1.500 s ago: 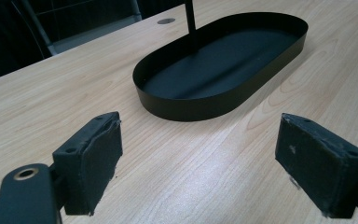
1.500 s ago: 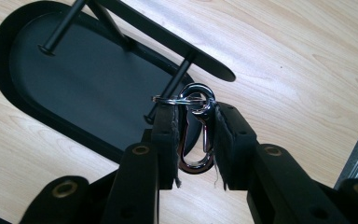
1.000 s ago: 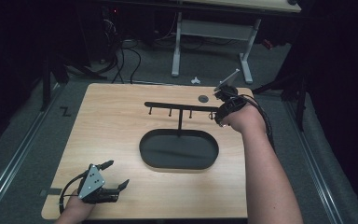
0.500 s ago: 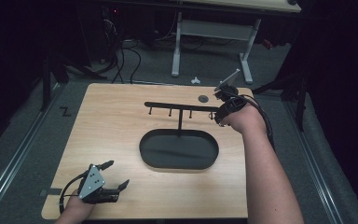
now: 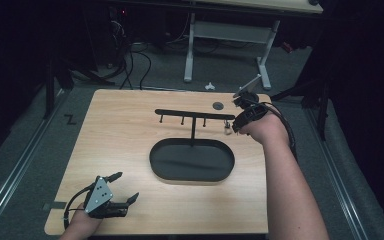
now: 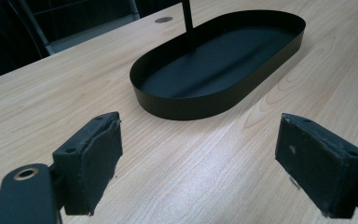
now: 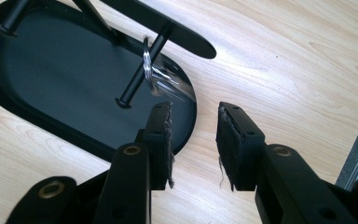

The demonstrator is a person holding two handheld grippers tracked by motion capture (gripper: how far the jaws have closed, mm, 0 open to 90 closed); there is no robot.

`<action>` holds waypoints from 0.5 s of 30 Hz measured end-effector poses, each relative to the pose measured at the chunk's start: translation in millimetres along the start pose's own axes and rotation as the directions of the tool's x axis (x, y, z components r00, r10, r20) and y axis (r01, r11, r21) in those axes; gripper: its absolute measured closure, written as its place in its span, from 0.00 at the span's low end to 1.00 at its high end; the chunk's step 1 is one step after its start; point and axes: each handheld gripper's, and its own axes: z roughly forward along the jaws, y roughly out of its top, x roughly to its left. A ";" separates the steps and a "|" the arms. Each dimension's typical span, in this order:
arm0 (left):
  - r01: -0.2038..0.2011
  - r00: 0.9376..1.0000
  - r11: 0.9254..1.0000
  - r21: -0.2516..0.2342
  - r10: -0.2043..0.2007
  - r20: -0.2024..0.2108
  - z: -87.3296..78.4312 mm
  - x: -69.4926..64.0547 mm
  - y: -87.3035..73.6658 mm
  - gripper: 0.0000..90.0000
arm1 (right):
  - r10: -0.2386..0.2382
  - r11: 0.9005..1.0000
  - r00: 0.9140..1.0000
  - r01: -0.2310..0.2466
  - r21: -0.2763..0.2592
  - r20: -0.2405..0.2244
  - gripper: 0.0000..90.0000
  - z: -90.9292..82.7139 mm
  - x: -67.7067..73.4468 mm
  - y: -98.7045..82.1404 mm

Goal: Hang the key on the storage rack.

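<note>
Two grippers work over a light wooden table (image 5: 125, 130). A black oval tray (image 5: 192, 161) sits at the table's middle, and a thin post rises from it to carry a black crossbar (image 5: 194, 114) with short pegs hanging beneath. A small dark round disc (image 5: 218, 105) is set in the tabletop beyond the bar's right end. Cables and the legs of a white stand occupy the floor behind the table.

The task's thing is a small shiny ring with a clear glinting piece, the keyring (image 7: 150, 65), hanging on the peg at the right end of the crossbar, above the tray's right end; in the high view it shows as a pale speck (image 5: 227, 130) just beside the right gripper (image 5: 236, 125). Nothing stands between it and the pads.

In the right gripper view the right gripper (image 7: 195, 137) has its jaws parted by a narrow gap; they have just been opening, with nothing between them, and the keyring hangs free just ahead.

The left gripper (image 5: 125, 187) rests near the table's front left corner, jaws spread wide and empty (image 6: 198, 158), pointed toward the tray, well apart from it.
</note>
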 end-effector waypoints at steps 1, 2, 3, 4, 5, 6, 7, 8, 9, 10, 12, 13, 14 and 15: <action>0.000 1.000 1.000 -0.003 0.000 -0.002 0.2 -0.1 -0.1 0.17 | -0.001 1.000 1.000 0.001 0.003 0.001 0.73 0.6 0.4 -0.7; 0.000 1.000 1.000 -0.003 0.000 -0.002 0.2 -0.1 0.0 0.17 | -0.001 1.000 1.000 0.001 0.003 0.002 0.72 1.4 0.7 -1.4; 0.000 1.000 1.000 -0.001 0.000 0.000 0.1 0.0 0.2 0.17 | 0.001 1.000 1.000 -0.001 0.005 0.003 0.72 2.1 0.9 -2.0; 0.000 1.000 1.000 -0.001 0.000 0.000 0.3 -0.1 0.2 0.17 | 0.002 1.000 1.000 -0.002 0.008 0.003 0.72 2.9 1.1 -2.6; -0.002 1.000 1.000 0.000 0.002 0.002 0.5 -0.1 0.2 0.17 | -0.001 1.000 1.000 0.001 0.009 0.002 0.72 4.1 1.0 -3.4; -0.003 1.000 1.000 -0.002 0.003 0.000 0.9 -0.4 0.2 0.17 | 0.002 1.000 1.000 -0.002 0.012 0.001 0.72 5.0 1.3 -4.1; -0.004 1.000 1.000 -0.001 0.004 0.001 0.9 -0.5 0.2 0.17 | 0.003 1.000 1.000 -0.003 0.016 0.001 0.72 5.9 1.3 -5.2; -0.004 1.000 1.000 -0.001 0.004 0.001 0.9 -0.6 0.1 0.17 | 0.001 1.000 1.000 -0.001 0.014 -0.001 0.72 6.6 1.1 -5.8; -0.004 1.000 1.000 -0.001 0.004 0.001 0.8 -0.6 0.1 0.17 | 0.004 1.000 1.000 -0.004 0.015 -0.002 0.72 7.0 1.4 -6.3; -0.004 1.000 1.000 -0.002 0.004 0.000 0.8 -0.6 0.1 0.17 | 0.000 1.000 1.000 0.000 0.020 -0.001 0.72 7.3 1.1 -7.0; -0.001 1.000 1.000 0.001 0.001 0.001 0.5 -0.5 0.2 0.17 | 0.005 1.000 1.000 -0.005 0.020 -0.003 0.71 8.4 1.2 -8.9; -0.001 1.000 1.000 0.001 0.001 0.000 0.6 -0.5 0.2 0.17 | 0.005 1.000 1.000 -0.005 0.018 -0.003 0.71 9.2 1.3 -9.6; -0.001 1.000 1.000 0.000 0.001 0.000 0.7 -0.6 0.2 0.17 | 0.004 1.000 1.000 -0.004 0.021 -0.005 0.71 10.7 1.2 -10.9; -0.001 1.000 1.000 0.000 0.001 0.001 0.7 -0.6 0.2 0.17 | 0.007 1.000 1.000 -0.007 0.023 -0.005 0.71 11.7 1.6 -11.7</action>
